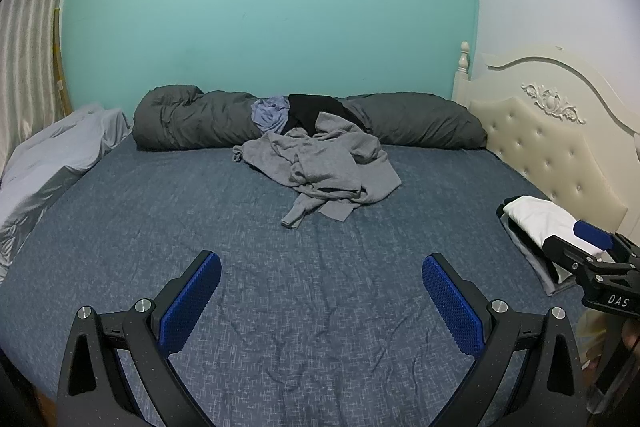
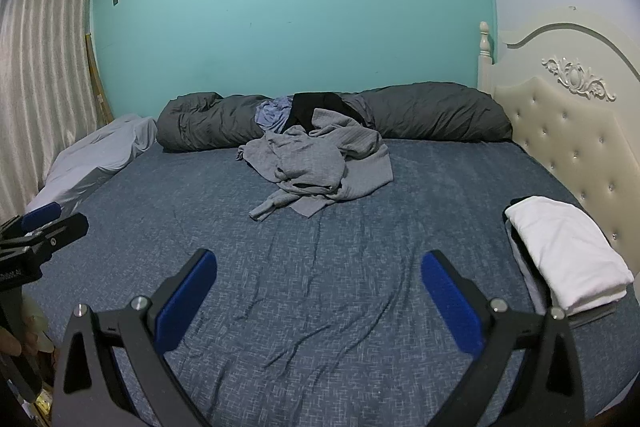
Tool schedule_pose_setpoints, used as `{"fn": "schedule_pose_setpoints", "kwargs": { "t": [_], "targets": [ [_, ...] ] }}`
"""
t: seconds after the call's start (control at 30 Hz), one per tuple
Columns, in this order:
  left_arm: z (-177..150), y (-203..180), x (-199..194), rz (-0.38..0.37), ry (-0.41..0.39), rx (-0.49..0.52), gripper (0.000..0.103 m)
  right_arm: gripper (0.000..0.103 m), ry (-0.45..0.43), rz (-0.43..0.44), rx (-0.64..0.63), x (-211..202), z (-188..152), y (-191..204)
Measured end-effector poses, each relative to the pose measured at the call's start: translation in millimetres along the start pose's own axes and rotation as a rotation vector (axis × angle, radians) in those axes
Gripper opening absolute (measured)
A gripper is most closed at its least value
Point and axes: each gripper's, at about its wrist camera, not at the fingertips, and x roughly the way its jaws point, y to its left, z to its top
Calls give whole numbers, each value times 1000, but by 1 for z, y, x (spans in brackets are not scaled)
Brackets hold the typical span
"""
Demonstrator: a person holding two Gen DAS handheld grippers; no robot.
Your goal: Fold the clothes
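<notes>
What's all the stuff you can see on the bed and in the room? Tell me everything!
sweater: one, grey, crumpled mid-bed
black garment: one, on the duvet behind the sweater
blue garment: one, light blue, beside the black one
folded pile: one, white on top, right edge of bed
duvet: one, dark grey, rolled along the wall
sheet: one, blue, covering the bed
headboard: one, cream, right
curtain: one, pale, left
left claw: blue pads, open
right claw: blue pads, open

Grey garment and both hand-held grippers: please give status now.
Left hand-held gripper open, empty. Right hand-held gripper open, empty. Grey garment crumpled, untouched, mid-bed. Nothing blocking; folded stack at right.
</notes>
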Motion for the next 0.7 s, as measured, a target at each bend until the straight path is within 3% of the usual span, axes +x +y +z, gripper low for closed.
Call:
{"fn": "schedule_pose_setpoints", "kwargs": {
  "t": [0.7],
  "targets": [
    [-8, -5, 5, -6, -1, 2, 103, 103, 1, 5, 2, 0, 0, 1]
  ]
}}
